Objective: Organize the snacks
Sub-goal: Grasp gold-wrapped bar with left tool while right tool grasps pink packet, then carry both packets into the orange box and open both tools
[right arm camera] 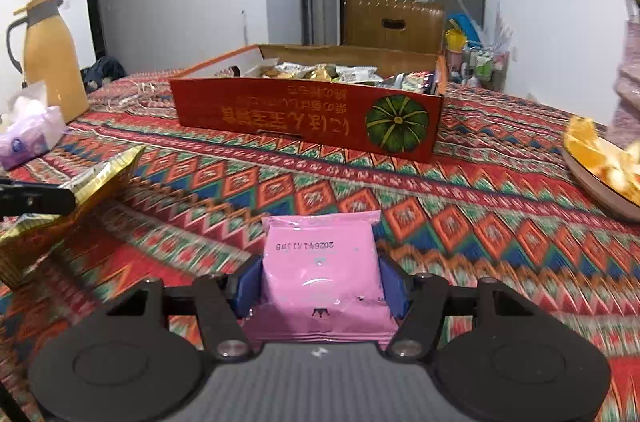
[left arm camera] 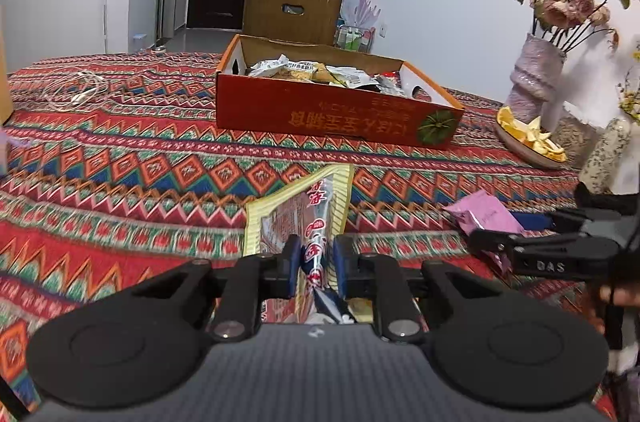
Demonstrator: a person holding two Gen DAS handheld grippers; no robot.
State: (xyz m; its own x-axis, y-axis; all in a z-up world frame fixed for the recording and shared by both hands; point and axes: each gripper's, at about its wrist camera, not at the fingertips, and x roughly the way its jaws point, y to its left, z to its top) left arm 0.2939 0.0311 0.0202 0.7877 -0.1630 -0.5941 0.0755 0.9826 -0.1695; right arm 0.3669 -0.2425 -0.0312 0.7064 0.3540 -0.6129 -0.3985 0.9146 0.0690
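Observation:
My left gripper [left arm camera: 316, 262] is shut on a yellow-edged snack packet [left arm camera: 304, 206], which sticks out forward between the blue pads, above the patterned cloth. In the right wrist view that packet [right arm camera: 92, 182] shows gold at the left edge. My right gripper [right arm camera: 322, 286] is shut on a pink snack packet [right arm camera: 320, 262], a blue pad pressing on each side. From the left wrist view, the pink packet [left arm camera: 484, 214] and the right gripper [left arm camera: 504, 228] sit low at the right. Ahead stands an open red cardboard box [left arm camera: 320, 110] [right arm camera: 280, 118] filled with several snack packets.
A plate of orange peel [left arm camera: 532, 142] and a vase of dried roses [left arm camera: 532, 74] stand at the right. A yellow thermos jug [right arm camera: 52, 62] and a tissue pack [right arm camera: 28, 134] are at the left. A white cable [left arm camera: 76, 90] lies far left. A brown carton [left arm camera: 292, 10] stands behind the table.

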